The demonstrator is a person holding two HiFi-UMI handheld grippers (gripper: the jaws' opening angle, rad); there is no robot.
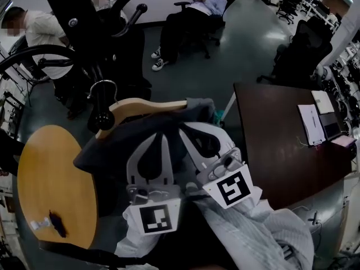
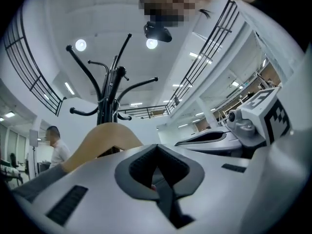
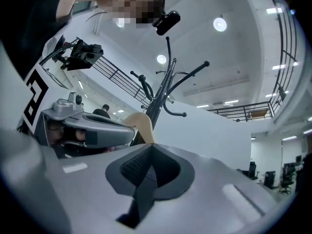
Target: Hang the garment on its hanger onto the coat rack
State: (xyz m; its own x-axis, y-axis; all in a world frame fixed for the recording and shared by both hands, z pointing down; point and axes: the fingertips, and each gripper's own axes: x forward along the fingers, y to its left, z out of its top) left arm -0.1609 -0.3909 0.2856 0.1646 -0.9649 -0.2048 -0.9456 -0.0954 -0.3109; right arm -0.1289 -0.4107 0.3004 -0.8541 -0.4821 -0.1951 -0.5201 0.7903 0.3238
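Care with the hook (image 1: 106, 85) is what this step wants, I'd say. The dark garment (image 1: 121, 136) hangs on its wooden hanger (image 1: 140, 107) right beside the black coat rack (image 1: 79, 32). The metal hook sits close against the pole, but I can't tell whether it is over one of the curved arms or only beside it. The sensible way would be to lift both sides evenly so the hanger is level, bring the hook's open side above an arm, and lower it on before letting go. Tipping it risks the cloth sliding off a shoulder. The left gripper (image 1: 160, 142) and right gripper (image 1: 194, 133) sit side by side below, near each other, their tips against the garment just under the hanger's bar. Each pair of fingers (image 2: 97, 174) is drawn fully together, tips meeting. Nothing thick sits between them, and I can't make out whether a fold of cloth is nipped there. The hanger's pale wood shows just past both tips with the rack rising beyond it, and a round wooden tabletop (image 1: 50, 179) lies below to the left.
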